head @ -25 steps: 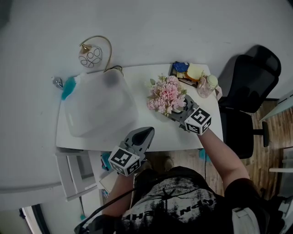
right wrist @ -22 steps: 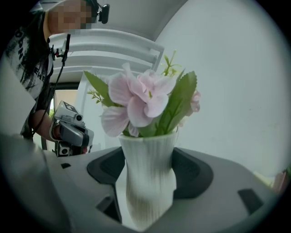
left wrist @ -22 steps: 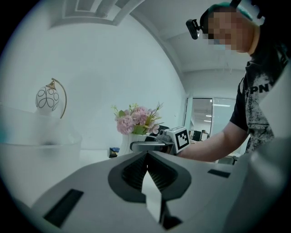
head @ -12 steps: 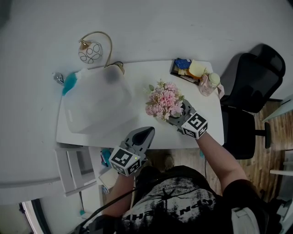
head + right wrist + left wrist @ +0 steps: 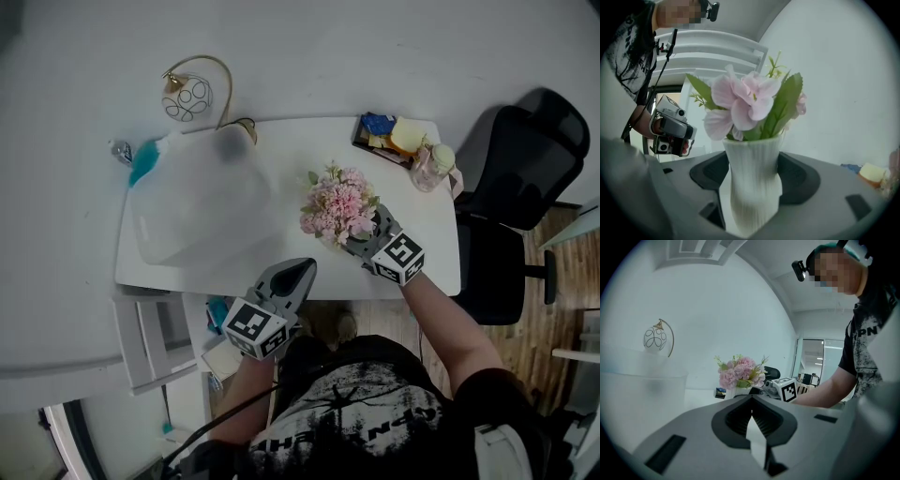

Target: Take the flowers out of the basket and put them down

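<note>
A bunch of pink flowers [image 5: 335, 203] stands upright in a white ribbed vase [image 5: 753, 180]. My right gripper [image 5: 359, 240] is shut on that vase over the right half of the white table [image 5: 431, 253]. The jaws hide the vase's foot, so I cannot tell whether it touches the table. The translucent white basket [image 5: 197, 208] sits on the table's left half, apart from the flowers. My left gripper [image 5: 302, 270] is shut on nothing at the table's front edge. In the left gripper view the flowers [image 5: 740, 373] and the right gripper [image 5: 784, 389] lie ahead.
A gold arc lamp with a round ball [image 5: 187, 96] stands behind the basket, with a teal item [image 5: 142, 166] at its left. Books and yellow items [image 5: 387, 137] and a pink bottle [image 5: 433, 167] fill the far right corner. A black chair [image 5: 525, 159] stands right of the table.
My right gripper has carried the vase of flowers a little toward the table's front edge. The left gripper has stayed in place, shut.
</note>
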`<action>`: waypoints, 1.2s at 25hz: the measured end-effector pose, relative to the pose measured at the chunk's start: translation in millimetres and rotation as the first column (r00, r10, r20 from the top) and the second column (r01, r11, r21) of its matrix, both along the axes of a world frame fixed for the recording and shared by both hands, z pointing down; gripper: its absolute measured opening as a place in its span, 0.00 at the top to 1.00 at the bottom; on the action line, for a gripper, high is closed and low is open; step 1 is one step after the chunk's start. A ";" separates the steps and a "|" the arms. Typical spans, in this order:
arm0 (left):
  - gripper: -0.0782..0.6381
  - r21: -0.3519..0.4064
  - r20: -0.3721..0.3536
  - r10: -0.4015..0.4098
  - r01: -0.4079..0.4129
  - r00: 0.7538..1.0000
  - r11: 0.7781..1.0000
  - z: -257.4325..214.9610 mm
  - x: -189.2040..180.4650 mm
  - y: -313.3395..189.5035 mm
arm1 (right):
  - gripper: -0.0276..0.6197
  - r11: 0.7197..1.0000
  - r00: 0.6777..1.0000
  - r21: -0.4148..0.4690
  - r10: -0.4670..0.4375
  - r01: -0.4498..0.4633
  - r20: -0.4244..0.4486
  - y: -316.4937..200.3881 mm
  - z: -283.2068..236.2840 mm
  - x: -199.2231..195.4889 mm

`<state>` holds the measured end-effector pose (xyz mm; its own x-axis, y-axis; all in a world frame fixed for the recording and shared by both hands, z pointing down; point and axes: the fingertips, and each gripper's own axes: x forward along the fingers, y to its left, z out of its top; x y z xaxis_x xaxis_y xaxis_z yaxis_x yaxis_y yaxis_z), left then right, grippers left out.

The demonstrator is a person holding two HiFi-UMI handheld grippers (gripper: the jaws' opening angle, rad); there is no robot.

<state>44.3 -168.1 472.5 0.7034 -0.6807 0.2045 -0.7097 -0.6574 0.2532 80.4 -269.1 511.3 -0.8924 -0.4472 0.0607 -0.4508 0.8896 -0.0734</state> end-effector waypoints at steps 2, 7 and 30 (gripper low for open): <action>0.87 -0.004 0.000 -0.002 0.002 1.000 1.000 1.8 0.3 1.1 | 0.46 1.000 1.000 -0.002 0.002 -0.002 0.005 -0.3 -0.2 0.3; 0.87 -0.007 0.001 -0.006 0.006 1.000 1.000 4.4 0.6 2.2 | 0.46 1.000 1.000 -0.003 0.002 -0.002 0.006 -0.2 0.9 0.1; 0.87 0.012 0.003 -0.011 0.011 1.000 1.000 0.1 7.2 0.1 | 0.46 0.996 0.996 -0.064 0.050 -0.055 -0.070 10.4 21.4 37.4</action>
